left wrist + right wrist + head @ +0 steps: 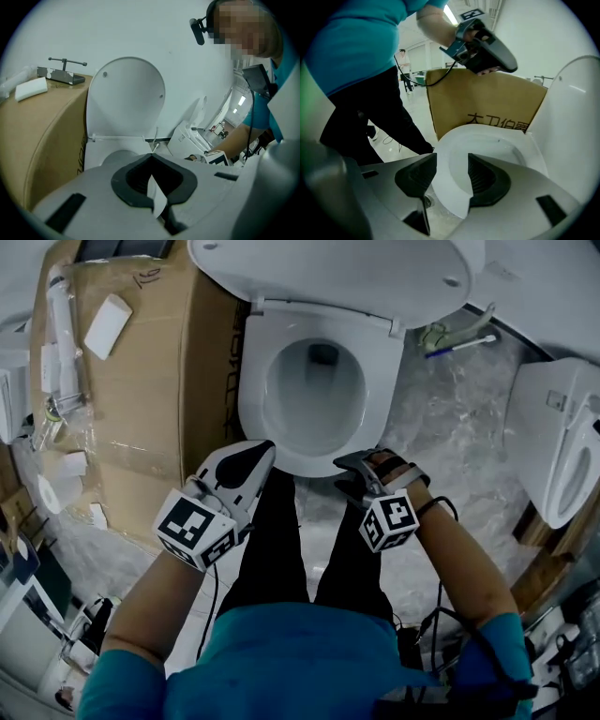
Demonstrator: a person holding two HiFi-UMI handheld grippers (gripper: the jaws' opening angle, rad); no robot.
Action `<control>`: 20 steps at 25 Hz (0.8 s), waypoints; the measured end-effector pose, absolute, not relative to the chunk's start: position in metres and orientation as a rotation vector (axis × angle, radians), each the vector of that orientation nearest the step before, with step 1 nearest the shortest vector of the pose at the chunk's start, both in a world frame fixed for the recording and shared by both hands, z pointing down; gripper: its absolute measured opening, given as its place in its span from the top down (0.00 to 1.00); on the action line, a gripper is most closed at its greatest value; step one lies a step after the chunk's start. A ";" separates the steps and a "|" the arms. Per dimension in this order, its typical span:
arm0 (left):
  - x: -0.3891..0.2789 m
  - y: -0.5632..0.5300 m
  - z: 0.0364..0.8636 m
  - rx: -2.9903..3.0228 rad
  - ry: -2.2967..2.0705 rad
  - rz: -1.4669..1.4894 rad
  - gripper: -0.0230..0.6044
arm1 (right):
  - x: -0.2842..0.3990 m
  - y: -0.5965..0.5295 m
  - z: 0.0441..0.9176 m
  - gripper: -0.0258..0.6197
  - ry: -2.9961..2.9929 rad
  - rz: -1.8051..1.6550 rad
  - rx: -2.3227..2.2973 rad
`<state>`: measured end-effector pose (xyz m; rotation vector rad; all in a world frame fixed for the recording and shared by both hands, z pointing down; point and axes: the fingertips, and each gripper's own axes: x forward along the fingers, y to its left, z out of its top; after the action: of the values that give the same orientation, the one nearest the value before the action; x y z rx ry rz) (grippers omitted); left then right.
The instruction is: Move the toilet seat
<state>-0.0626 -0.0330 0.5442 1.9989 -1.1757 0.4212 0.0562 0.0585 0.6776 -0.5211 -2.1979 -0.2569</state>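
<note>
The white toilet bowl (pixel 314 395) stands straight ahead with its rim bare. Its seat and lid (pixel 328 268) are raised against the wall and show as one solid white oval (pixel 126 98) with small bumpers. My left gripper (pixel 265 448) hovers at the bowl's front left; in the left gripper view its dark pads meet at the tips (pixel 151 157) with nothing held. My right gripper (pixel 343 465) hangs at the bowl's front right. Its jaws (pixel 452 158) stand apart, and the bowl's front rim (pixel 454 187) shows in the gap, untouched.
A tall cardboard box (pixel 141 381) with white parts on top stands against the toilet's left side. A second white toilet (pixel 562 446) sits at the right on the marble floor (pixel 450 427). My legs in black trousers (pixel 281 540) stand just before the bowl.
</note>
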 end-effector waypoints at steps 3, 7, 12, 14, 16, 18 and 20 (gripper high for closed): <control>-0.061 -0.031 0.561 1.998 -1.171 0.425 0.98 | 0.054 0.072 0.702 0.64 -2.155 -0.323 -0.594; -0.061 -0.028 0.581 1.993 -1.169 0.441 0.98 | 0.053 0.081 0.732 0.61 -2.101 -0.380 -0.625; -0.058 -0.023 0.605 1.971 -1.169 0.434 0.98 | 0.059 0.097 0.771 0.56 -1.998 -0.456 -0.700; -0.055 -0.023 0.606 1.974 -1.167 0.423 0.98 | 0.060 0.102 0.782 0.54 -1.964 -0.470 -0.729; -0.053 -0.024 0.607 1.975 -1.166 0.411 0.98 | 0.061 0.104 0.792 0.52 -1.939 -0.486 -0.719; -0.055 -0.022 0.609 1.968 -1.167 0.402 0.98 | 0.063 0.104 0.804 0.51 -1.903 -0.516 -0.710; -0.056 -0.025 0.608 1.963 -1.172 0.388 0.98 | 0.068 0.102 0.817 0.51 -1.857 -0.555 -0.709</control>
<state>-0.0563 -0.0248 0.6076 1.9631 -1.1718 0.3876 0.0679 0.1017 0.8171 -0.7090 -1.8566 -0.5552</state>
